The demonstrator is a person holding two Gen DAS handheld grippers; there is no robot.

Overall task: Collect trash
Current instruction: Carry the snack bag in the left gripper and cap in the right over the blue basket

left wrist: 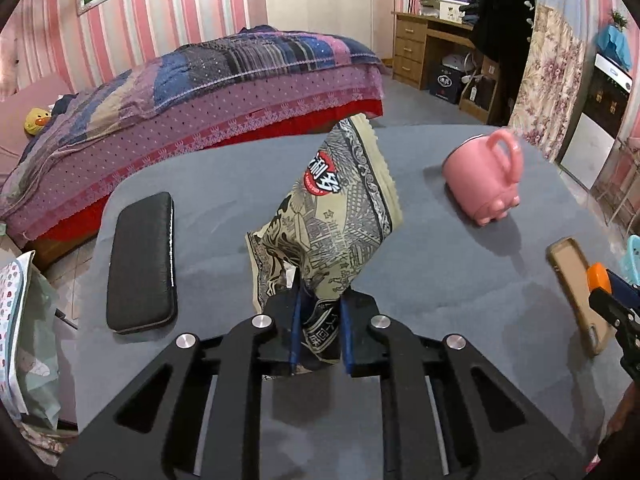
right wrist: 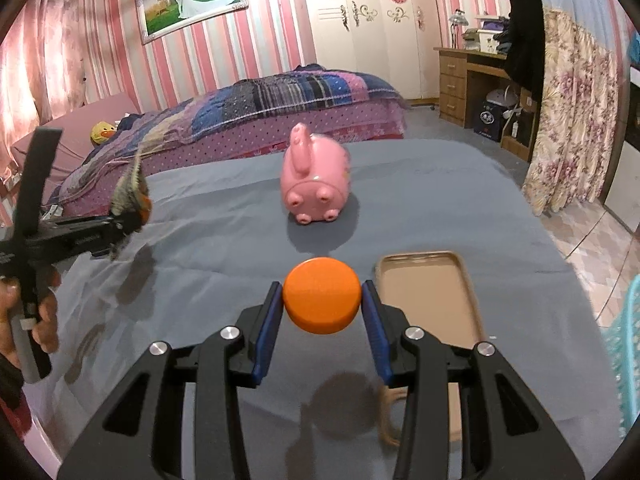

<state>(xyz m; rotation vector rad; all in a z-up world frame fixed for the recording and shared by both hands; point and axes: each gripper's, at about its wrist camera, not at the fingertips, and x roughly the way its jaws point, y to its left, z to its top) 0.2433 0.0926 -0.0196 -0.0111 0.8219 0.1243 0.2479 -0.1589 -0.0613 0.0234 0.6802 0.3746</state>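
Note:
My left gripper (left wrist: 320,320) is shut on a beige printed snack bag (left wrist: 340,208), held upright above the grey table (left wrist: 440,280). In the right wrist view the left gripper (right wrist: 128,220) shows at the far left with the bag (right wrist: 134,192) edge-on. My right gripper (right wrist: 322,308) is shut on an orange round cap (right wrist: 322,296), held above the table (right wrist: 200,248). The right gripper shows at the right edge of the left wrist view with the cap (left wrist: 598,276).
A pink pig-shaped mug (left wrist: 486,176) lies on its side on the table, also in the right wrist view (right wrist: 316,184). A tan phone case (right wrist: 432,292) lies by the right gripper. A black case (left wrist: 142,264) lies left. A turquoise basket (right wrist: 626,360) stands at the right edge.

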